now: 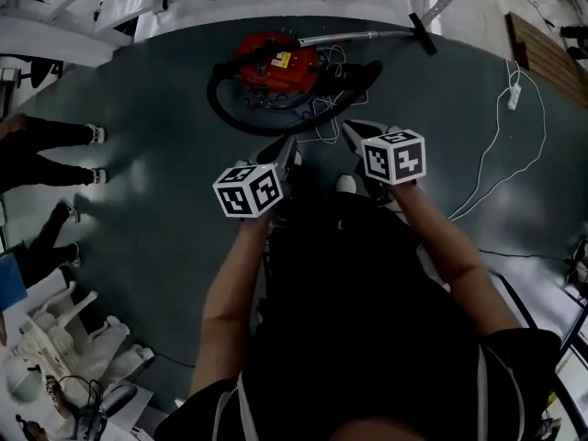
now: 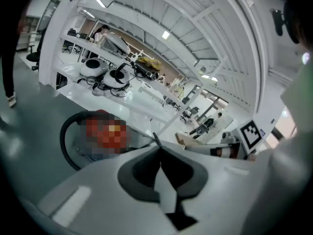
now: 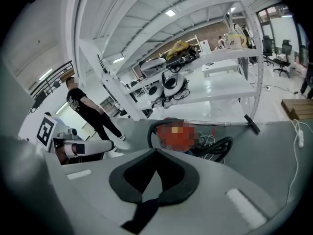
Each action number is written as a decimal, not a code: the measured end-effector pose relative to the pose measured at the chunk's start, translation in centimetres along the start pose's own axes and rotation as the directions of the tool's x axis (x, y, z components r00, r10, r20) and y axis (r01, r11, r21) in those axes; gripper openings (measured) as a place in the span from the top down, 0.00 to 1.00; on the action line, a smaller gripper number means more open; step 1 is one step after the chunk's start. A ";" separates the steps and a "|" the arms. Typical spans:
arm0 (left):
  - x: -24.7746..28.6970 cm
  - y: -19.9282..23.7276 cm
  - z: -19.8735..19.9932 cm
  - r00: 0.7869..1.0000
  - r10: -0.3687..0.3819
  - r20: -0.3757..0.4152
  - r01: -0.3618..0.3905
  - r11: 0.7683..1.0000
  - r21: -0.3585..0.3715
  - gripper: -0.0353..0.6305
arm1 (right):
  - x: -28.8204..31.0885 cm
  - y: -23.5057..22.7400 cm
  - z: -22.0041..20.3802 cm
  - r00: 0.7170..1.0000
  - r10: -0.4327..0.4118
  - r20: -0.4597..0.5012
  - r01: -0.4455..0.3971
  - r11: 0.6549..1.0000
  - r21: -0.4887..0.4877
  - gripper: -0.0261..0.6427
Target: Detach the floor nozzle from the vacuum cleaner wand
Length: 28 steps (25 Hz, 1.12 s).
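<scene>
While I look down in the head view, the red plastic canister vacuum cleaner [image 1: 274,62] lies on the dark grey floor [image 1: 165,154] well ahead of me, with its black ribbed hose [image 1: 216,99] looped round it. The slim silver metal wand [image 1: 358,36] runs off to the right and ends in the small black plastic floor nozzle [image 1: 424,33], which is attached and well apart from both tools. A yellow label [image 1: 285,60] on the canister is too small to read. My left tool [image 1: 287,147] and right tool [image 1: 352,129] bear only square black-and-white markers.

The left gripper view shows my left tool's jaws pressed together with nothing between them.

The right gripper view shows the same for my right tool, with wand and nozzle far beyond its tips. I judge the wand stiff, smooth and slippery, and the nozzle light and hard on a tight push-fit. I would clamp the wand just beside the joint and take the nozzle by its neck.
</scene>
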<state>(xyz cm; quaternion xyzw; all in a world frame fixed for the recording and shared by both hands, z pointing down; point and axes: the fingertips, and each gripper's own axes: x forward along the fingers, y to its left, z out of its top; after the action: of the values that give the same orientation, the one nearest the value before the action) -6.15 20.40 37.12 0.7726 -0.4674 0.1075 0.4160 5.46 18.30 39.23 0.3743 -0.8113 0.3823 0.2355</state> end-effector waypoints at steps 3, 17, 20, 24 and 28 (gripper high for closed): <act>0.5 2.3 1.3 0.999 -0.007 -0.035 0.007 1.000 0.011 0.93 | 2.1 0.7 0.9 1.000 -0.006 -0.003 0.006 0.999 0.040 0.97; 3.5 10.0 7.4 0.966 -0.114 -0.233 0.147 0.981 0.129 0.93 | 11.1 4.1 7.7 1.000 0.002 0.016 -0.004 0.991 0.133 0.97; 4.0 10.5 7.8 0.962 -0.130 -0.239 0.165 0.978 0.131 0.93 | 12.2 3.6 7.8 1.000 -0.005 0.001 0.005 0.988 0.154 0.97; 5.0 11.3 7.4 0.963 -0.112 -0.246 0.135 0.988 0.079 0.93 | 12.6 2.1 8.3 1.000 -0.022 -0.004 0.023 0.983 0.181 0.97; 6.4 11.3 7.6 0.964 -0.080 -0.255 0.116 0.985 0.130 0.93 | 13.6 0.2 9.1 1.000 -0.012 -0.009 0.013 0.985 0.173 0.97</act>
<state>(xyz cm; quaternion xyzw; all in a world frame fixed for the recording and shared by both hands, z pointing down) -13.62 8.25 42.00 0.8033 -0.3635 0.2162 0.4193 -3.87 5.36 42.76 0.3968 -0.7717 0.4515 0.2078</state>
